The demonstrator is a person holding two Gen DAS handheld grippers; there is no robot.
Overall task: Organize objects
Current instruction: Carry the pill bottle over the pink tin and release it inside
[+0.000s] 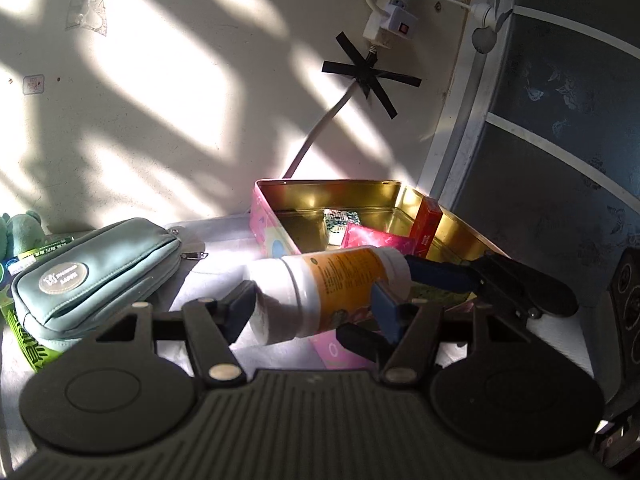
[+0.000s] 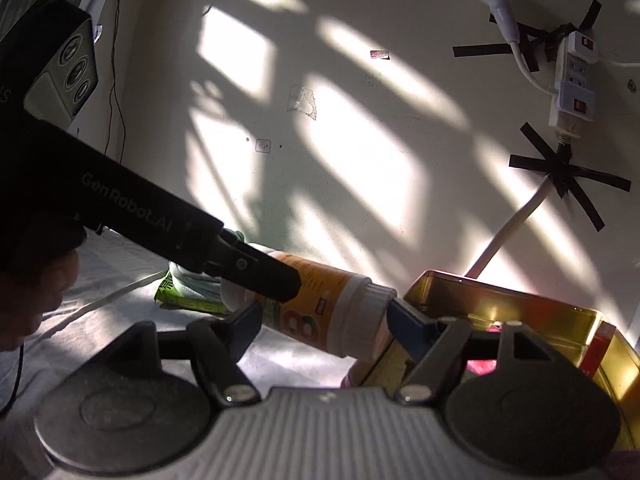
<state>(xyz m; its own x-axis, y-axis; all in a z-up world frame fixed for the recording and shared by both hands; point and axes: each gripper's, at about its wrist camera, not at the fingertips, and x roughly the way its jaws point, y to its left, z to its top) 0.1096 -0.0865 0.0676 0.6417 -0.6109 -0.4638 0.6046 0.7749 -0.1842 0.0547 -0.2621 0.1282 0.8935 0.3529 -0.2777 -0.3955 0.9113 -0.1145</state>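
Wall, pale plaster, fills the far field, barred with window light; a taped power strip (image 1: pixel 394 8) hangs at upper right. White cloth covers the table (image 1: pixel 208 276), slightly rumpled.

Tin (image 1: pixel 344 194), gold inside, pink outside, rectangular, sits at far right, open-topped, likely the collecting box: a red carton (image 1: pixel 428 224), a pink packet (image 1: pixel 376 240) and a small patterned box (image 1: pixel 338 220) already lie in it.

Pouch (image 1: pixel 96 268), teal leatherette, zipped, lies at left over green packaging.

Bottle (image 1: pixel 328 292), smooth white plastic with an orange label and ribbed cap, hangs tilted just near of the tin, off the cloth. Both claws have it: left claw (image 1: pixel 312 308) partly closed across the body, right claw (image 2: pixel 324 320) wider, clamped end to end, one pad on the cap. The double hold looks like a handover or steadying before it goes into the tin.
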